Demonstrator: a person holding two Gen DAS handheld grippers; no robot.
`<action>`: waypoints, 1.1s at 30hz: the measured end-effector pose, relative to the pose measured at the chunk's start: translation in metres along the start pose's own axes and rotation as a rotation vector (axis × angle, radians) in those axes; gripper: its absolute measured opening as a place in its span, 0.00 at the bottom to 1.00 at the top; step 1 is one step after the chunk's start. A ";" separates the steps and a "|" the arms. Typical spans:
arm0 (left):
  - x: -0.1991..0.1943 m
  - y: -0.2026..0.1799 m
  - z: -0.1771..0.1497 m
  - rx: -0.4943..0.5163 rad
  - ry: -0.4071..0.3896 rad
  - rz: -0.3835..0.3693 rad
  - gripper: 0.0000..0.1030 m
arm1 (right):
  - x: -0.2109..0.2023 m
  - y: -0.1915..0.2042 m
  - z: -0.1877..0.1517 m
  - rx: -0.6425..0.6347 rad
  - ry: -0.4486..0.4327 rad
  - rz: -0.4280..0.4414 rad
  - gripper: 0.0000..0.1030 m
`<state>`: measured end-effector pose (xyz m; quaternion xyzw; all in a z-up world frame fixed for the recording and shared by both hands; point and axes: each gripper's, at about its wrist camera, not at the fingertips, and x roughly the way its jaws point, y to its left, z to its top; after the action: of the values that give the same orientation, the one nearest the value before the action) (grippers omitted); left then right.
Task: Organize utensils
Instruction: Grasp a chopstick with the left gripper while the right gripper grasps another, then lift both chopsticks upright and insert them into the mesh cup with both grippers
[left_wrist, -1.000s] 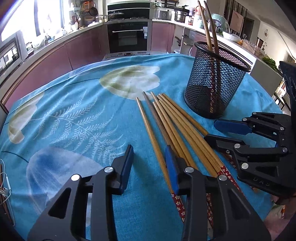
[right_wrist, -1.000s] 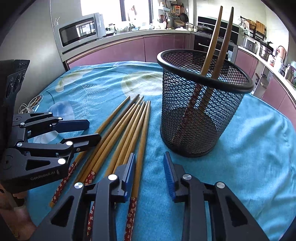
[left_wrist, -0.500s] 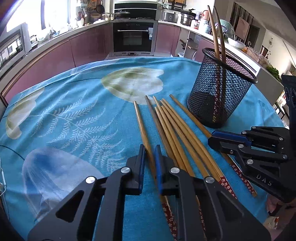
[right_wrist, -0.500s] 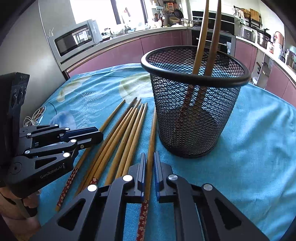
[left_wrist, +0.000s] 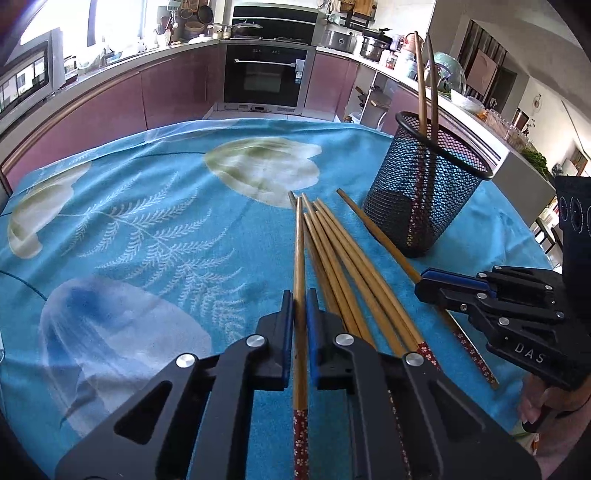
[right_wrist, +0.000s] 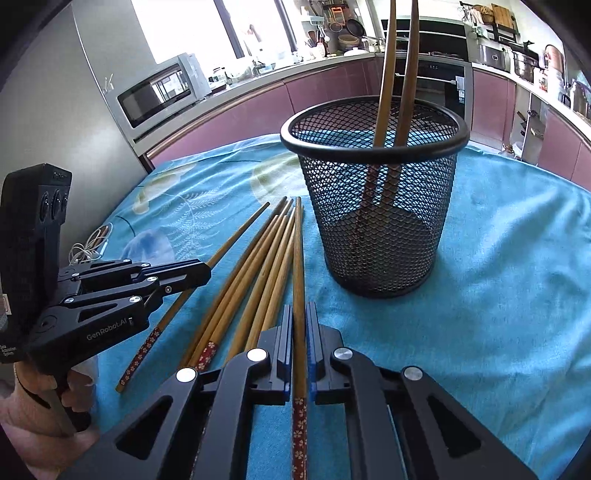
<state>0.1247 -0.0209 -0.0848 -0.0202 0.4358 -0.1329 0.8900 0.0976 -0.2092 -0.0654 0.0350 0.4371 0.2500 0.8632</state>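
Several loose wooden chopsticks (left_wrist: 343, 266) (right_wrist: 255, 273) with red flowered ends lie side by side on the blue cloth. My left gripper (left_wrist: 300, 295) (right_wrist: 207, 273) is shut on the leftmost chopstick (left_wrist: 299, 240) of the pile. My right gripper (right_wrist: 299, 310) (left_wrist: 419, 283) is shut on the chopstick (right_wrist: 297, 251) nearest the basket. The black mesh basket (left_wrist: 424, 206) (right_wrist: 376, 236) stands upright just beyond the pile, with two chopsticks (left_wrist: 424, 74) (right_wrist: 395, 55) leaning inside it.
A blue flowered tablecloth (left_wrist: 147, 221) covers the round table. A white cable (right_wrist: 86, 251) lies at its left edge. A person's hand (right_wrist: 44, 417) holds the left gripper's handle. Kitchen counters, an oven (left_wrist: 266, 74) and a microwave (right_wrist: 159, 92) ring the table.
Both grippers went from open to shut, each closing on one chopstick. The two gripped chopsticks have swung slightly away from the rest of the pile.
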 end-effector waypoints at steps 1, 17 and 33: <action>-0.002 0.000 -0.001 0.002 -0.003 -0.003 0.07 | -0.001 0.000 0.000 0.002 -0.003 0.009 0.06; -0.005 -0.004 -0.010 0.027 0.019 -0.045 0.07 | 0.004 0.013 -0.001 -0.037 0.026 0.027 0.06; 0.009 -0.003 -0.006 0.043 0.046 -0.018 0.07 | 0.011 0.001 0.000 -0.020 0.035 0.020 0.06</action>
<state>0.1246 -0.0261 -0.0953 -0.0021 0.4529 -0.1503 0.8788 0.1021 -0.2030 -0.0732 0.0263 0.4493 0.2639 0.8531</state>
